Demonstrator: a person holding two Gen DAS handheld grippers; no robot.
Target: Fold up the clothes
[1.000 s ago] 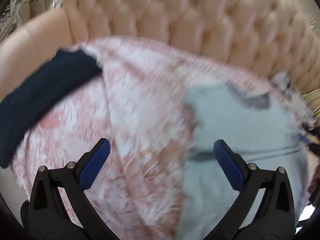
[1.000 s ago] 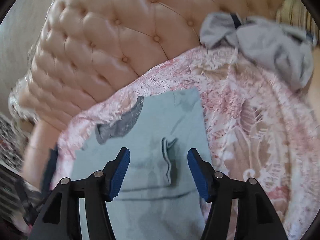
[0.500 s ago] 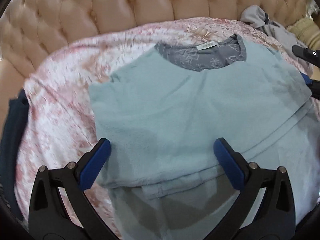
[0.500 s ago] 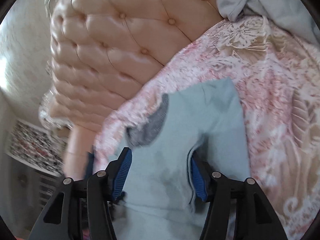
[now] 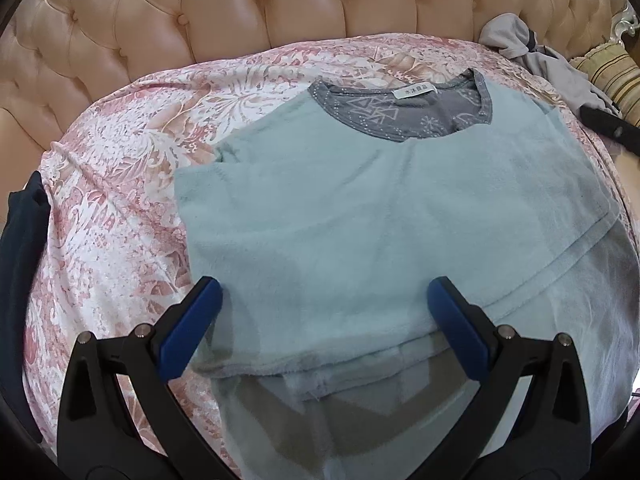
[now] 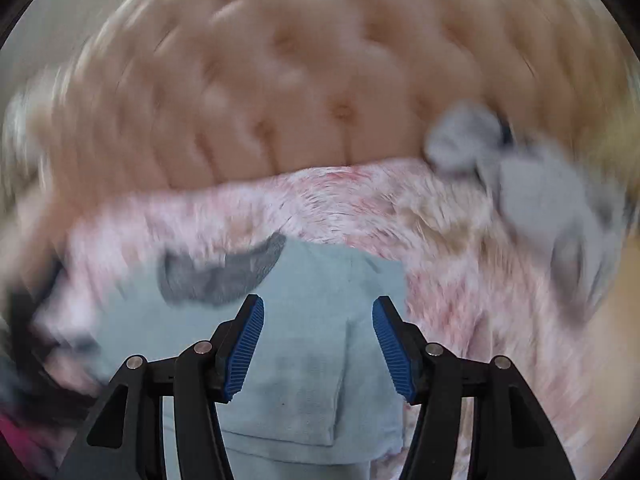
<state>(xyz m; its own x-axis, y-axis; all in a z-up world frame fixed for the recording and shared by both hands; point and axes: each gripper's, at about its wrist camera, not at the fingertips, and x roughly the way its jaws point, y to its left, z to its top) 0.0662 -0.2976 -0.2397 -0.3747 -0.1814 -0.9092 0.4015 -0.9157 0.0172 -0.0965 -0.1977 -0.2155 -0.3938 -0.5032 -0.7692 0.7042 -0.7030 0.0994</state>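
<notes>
Lying flat on the pink floral bedspread (image 5: 120, 184), collar toward the tufted headboard (image 5: 240, 12): the pale green top (image 5: 360, 216), grey patterned lining showing at the neck. Looking part-folded already, with the left-hand side turned in to a straight edge, a sleeve doubled across the lower body and a seam running slantwise toward the right; probably still needing the other side brought in and the length halved. Hovering over the near hem with jaws spread wide and nothing between the pads: the left gripper (image 5: 324, 328). Sitting roughly half open above the right-hand portion of the top, pads off the cloth and gripping nothing: the right gripper (image 6: 318, 344), in a badly blurred view. Waiting at the far right corner, apparently unfolded: a crumpled grey garment (image 5: 532, 52), with a striped cushion (image 5: 612, 76) just beside it. Hanging off the left edge of the bed: a dark navy cloth (image 5: 20, 264). Nothing crowding the top itself.
</notes>
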